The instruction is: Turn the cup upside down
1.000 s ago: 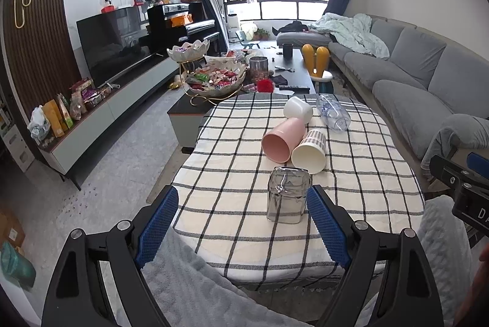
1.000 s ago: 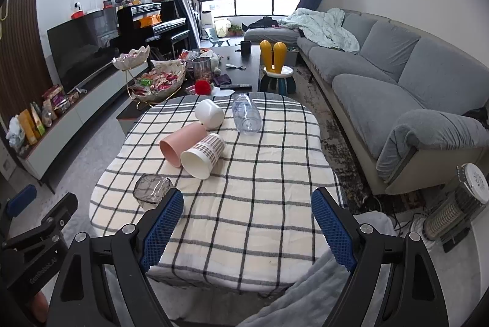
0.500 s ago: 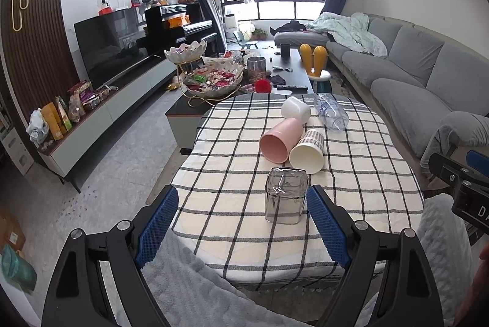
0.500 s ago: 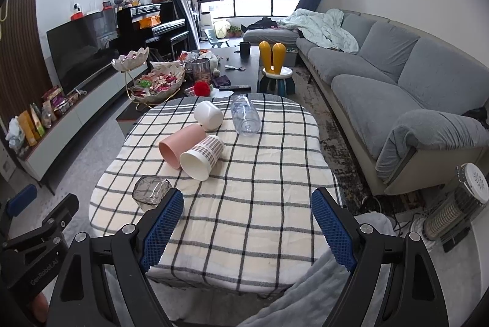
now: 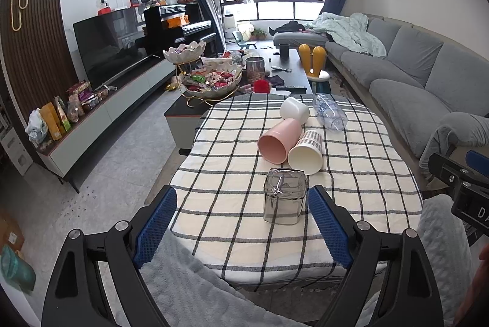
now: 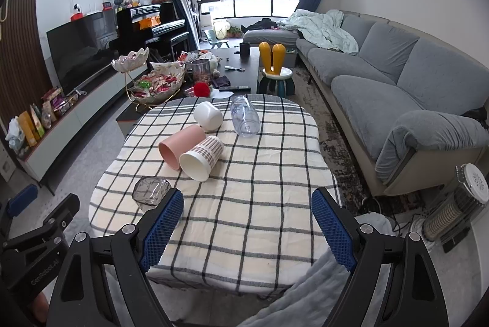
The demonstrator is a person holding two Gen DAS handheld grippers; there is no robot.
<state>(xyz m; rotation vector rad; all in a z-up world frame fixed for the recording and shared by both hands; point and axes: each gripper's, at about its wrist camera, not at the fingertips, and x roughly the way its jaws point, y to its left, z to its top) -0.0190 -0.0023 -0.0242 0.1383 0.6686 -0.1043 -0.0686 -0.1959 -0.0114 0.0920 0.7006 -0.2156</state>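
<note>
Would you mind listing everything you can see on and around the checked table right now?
Glass cup: 1, smoky grey, standing at table's near edge.
Pink cup: 1, on its side, mid-table.
Plaid paper cup: 1, white-brown, on its side, touching pink cup.
White cup: 1, far side.
Clear bottle: 1, lying far right.
Tablecloth: 1, cream, black checks.
Snack bowls: 2-tier, white, coffee table.
Sofa: 1, grey, right.
TV: 1, black, left.
Left gripper: jaws open, blue pads.
Right gripper: jaws open, blue pads.
</note>
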